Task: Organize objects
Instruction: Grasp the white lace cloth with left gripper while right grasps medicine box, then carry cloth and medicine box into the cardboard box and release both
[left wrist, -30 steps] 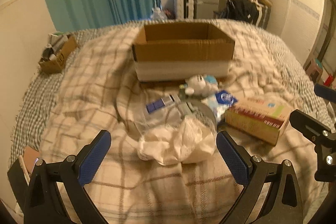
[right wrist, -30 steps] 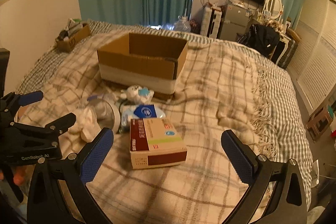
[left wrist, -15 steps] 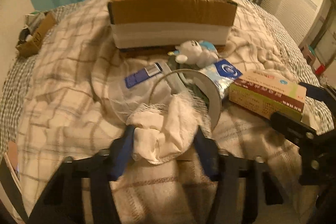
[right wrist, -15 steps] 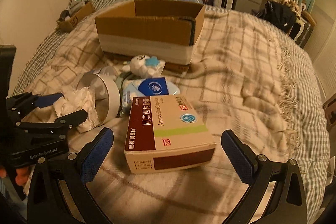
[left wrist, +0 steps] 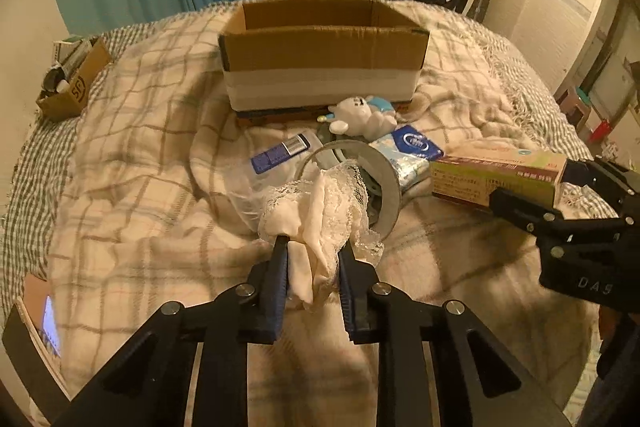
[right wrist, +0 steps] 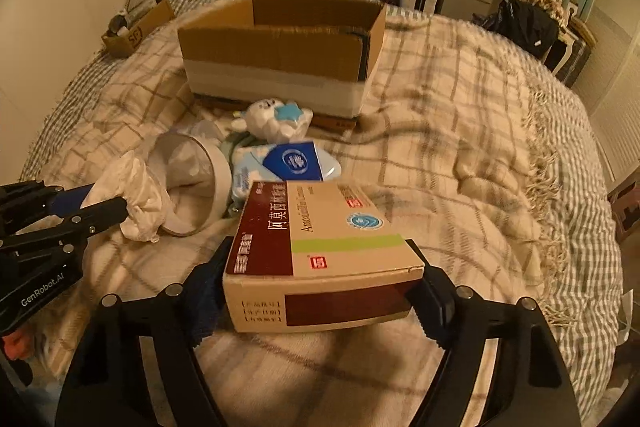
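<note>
**Two grippers holding items on a bed in front of a cardboard box**

The left gripper is closed on a bunched white cloth with a lace edge; the fabric is pinched between the blue pads and bulges forward and upward beyond them. Behind the cloth lies a roll of grey tape on its side, touching the fabric. The right gripper clamps a flat medicine box by its two long sides. The box is cream with a dark red band, a green stripe, a round blue emblem and printed Chinese characters; it is held roughly level just above the plaid blanket of the bed. Just beyond it lie a blue-and-white tissue pack and a small white plush toy bearing a blue star. An open cardboard box, brown above with a white band around its lower half, stands on the blanket behind the toy. A clear bag with a blue label lies left of the tape roll. A smaller carton of sundries sits at the bed's far left edge.
</note>
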A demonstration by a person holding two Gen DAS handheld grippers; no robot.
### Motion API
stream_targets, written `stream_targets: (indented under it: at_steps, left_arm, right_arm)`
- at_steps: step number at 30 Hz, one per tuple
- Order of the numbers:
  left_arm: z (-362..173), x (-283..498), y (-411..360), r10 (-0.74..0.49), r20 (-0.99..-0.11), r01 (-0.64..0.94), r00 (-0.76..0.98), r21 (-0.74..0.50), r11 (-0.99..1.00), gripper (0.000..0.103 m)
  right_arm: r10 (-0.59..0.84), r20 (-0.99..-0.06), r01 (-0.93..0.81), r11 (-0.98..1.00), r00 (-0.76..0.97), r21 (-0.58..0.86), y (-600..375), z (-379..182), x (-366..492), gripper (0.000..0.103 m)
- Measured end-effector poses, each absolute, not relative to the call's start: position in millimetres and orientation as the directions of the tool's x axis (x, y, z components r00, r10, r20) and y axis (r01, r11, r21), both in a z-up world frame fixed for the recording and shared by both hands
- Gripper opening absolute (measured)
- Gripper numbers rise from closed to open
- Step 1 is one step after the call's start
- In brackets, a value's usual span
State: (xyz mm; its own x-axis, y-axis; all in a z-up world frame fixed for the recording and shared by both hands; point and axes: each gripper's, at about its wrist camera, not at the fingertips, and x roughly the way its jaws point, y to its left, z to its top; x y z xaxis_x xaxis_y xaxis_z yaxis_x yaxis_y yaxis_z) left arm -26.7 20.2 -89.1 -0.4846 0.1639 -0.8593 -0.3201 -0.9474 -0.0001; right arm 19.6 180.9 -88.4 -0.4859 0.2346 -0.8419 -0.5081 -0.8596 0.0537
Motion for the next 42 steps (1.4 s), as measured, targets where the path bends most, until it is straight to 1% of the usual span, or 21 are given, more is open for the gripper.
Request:
stream_targets:
  at_steps: [7,13,18,20,22,26,31,35,39,42]
  left_arm:
    - [-61.5,-21.8,10.1,0.183,-0.829,-0.324,-0.528,-0.003,-0.946,0.022]
    - [-23.7,-36.3,1.7,0.214,-0.791,-0.335,-0.574,-0.012,-0.942,0.022]
    - [7.6,-74.1,-5.2,0.231,-0.762,-0.331,-0.604,-0.023,-0.943,0.022]
    - [17.8,-94.6,-3.9,0.225,-0.750,-0.329,-0.622,-0.011,-0.944,0.022]
    - [23.4,-110.8,-1.0,0.218,-0.740,-0.331,-0.636,0.006,-0.944,0.022]
    - [30.8,-155.0,11.2,0.240,-0.729,-0.353,-0.641,0.003,-0.936,0.022]
    - [17.6,-208.7,31.0,0.271,-0.735,-0.390,-0.621,-0.011,-0.921,0.022]
    - [-16.4,-248.3,51.7,0.283,-0.763,-0.422,-0.580,-0.015,-0.906,0.022]
    - [-48.7,-269.3,66.1,0.265,-0.795,-0.436,-0.545,-0.001,-0.900,0.022]
    - [-65.3,-274.2,70.5,0.255,-0.809,-0.447,-0.530,0.011,-0.895,0.022]
  right_arm:
    - [0.300,-0.803,-0.495,-0.869,-0.515,-0.007,170.5,-48.1,23.7,0.077]
    - [0.336,-0.752,-0.470,-0.882,-0.567,-0.040,168.9,-4.9,15.9,0.077]
    - [0.346,-0.710,-0.448,-0.893,-0.614,-0.047,182.7,35.0,-4.3,0.077]
    - [0.361,-0.694,-0.450,-0.891,-0.623,-0.059,192.9,48.4,-17.2,0.077]
    - [0.375,-0.681,-0.452,-0.889,-0.629,-0.072,203.3,58.9,-32.0,0.077]
    - [0.382,-0.664,-0.461,-0.885,-0.643,-0.063,232.0,71.5,-66.3,0.077]
    - [0.371,-0.675,-0.476,-0.879,-0.638,-0.035,271.9,61.5,-112.1,0.077]
    - [0.344,-0.713,-0.491,-0.871,-0.611,0.000,303.2,28.6,-146.3,0.077]
    - [0.307,-0.750,-0.493,-0.870,-0.585,0.028,323.9,-8.1,-168.5,0.077]
    - [0.280,-0.760,-0.488,-0.871,-0.587,0.056,331.1,-26.6,-175.7,0.077]
